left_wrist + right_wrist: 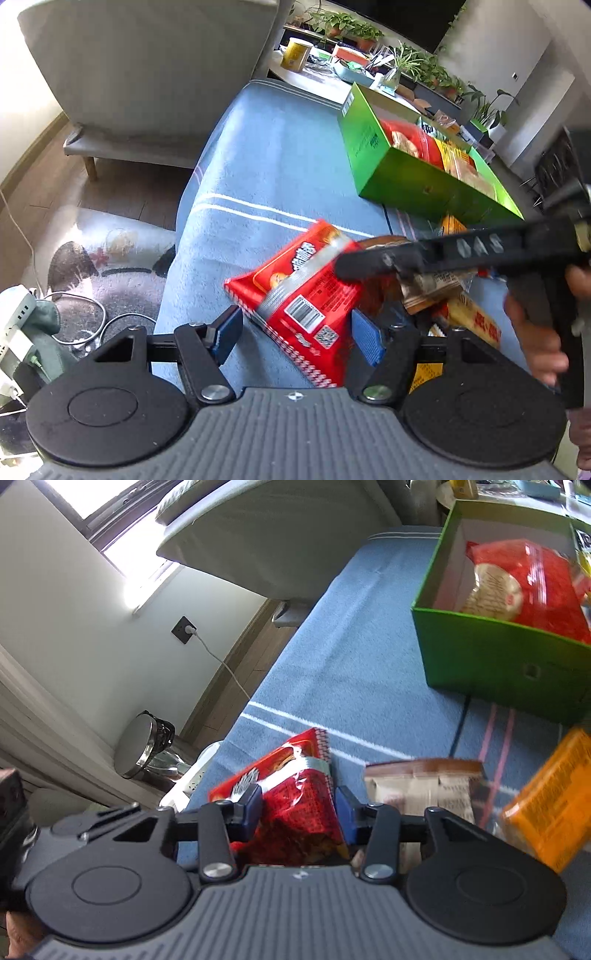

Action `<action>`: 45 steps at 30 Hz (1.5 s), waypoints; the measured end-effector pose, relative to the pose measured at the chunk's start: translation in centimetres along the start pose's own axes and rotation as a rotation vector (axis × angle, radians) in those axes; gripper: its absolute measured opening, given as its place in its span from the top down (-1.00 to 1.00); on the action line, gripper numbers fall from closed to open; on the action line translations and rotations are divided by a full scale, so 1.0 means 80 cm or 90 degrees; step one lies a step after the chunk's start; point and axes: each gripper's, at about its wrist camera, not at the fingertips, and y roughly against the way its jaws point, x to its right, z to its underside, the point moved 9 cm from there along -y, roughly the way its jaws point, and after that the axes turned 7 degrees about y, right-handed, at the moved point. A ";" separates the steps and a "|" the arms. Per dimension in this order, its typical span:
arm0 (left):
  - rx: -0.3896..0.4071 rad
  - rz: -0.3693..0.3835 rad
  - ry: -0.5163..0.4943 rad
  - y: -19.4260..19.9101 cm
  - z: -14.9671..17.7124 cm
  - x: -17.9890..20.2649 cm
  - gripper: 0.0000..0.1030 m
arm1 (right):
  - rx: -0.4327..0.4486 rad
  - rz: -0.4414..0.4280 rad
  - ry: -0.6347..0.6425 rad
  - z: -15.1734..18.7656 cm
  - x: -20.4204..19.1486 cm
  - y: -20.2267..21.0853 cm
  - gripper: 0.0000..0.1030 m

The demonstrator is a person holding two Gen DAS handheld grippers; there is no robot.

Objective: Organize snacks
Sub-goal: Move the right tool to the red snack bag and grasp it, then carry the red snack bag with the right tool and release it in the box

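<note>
A red snack packet [299, 295] lies on the blue cloth, its barcode side up. My left gripper [295, 336] is open, its blue pads on either side of the packet's near end. My right gripper [299, 812] has its jaws closed on the same red packet [295, 794]; in the left wrist view its black finger [424, 254] reaches in from the right over the packet. A green box [406, 173] holding several snack packets stands at the far right, also in the right wrist view [498, 653].
A brown-and-cream packet [424, 786] and an orange packet [550, 805] lie right of the red one. More packets [472, 321] sit under the right gripper. A grey sofa [147, 74] stands beyond the blue cloth [277, 166]. Cables and a power strip [18, 332] lie on the floor, left.
</note>
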 end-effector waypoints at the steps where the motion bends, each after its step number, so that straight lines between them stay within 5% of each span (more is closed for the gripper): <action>1: 0.001 -0.003 -0.004 0.000 -0.001 0.000 -0.20 | -0.003 -0.001 -0.001 0.002 0.000 0.002 0.14; 14: 0.052 -0.016 -0.062 0.002 -0.018 0.029 -0.18 | 0.008 -0.015 0.022 -0.004 -0.011 0.000 0.07; 20: 0.140 -0.011 -0.171 0.026 -0.074 0.095 -0.18 | 0.128 0.002 0.045 -0.041 -0.011 0.068 0.07; 31: 0.200 0.044 -0.295 -0.032 -0.176 0.228 -0.19 | 0.287 0.080 -0.036 -0.111 0.096 0.157 0.07; 45: 0.189 0.041 -0.350 -0.140 -0.243 0.264 -0.19 | 0.329 0.108 -0.119 -0.163 0.196 0.135 0.04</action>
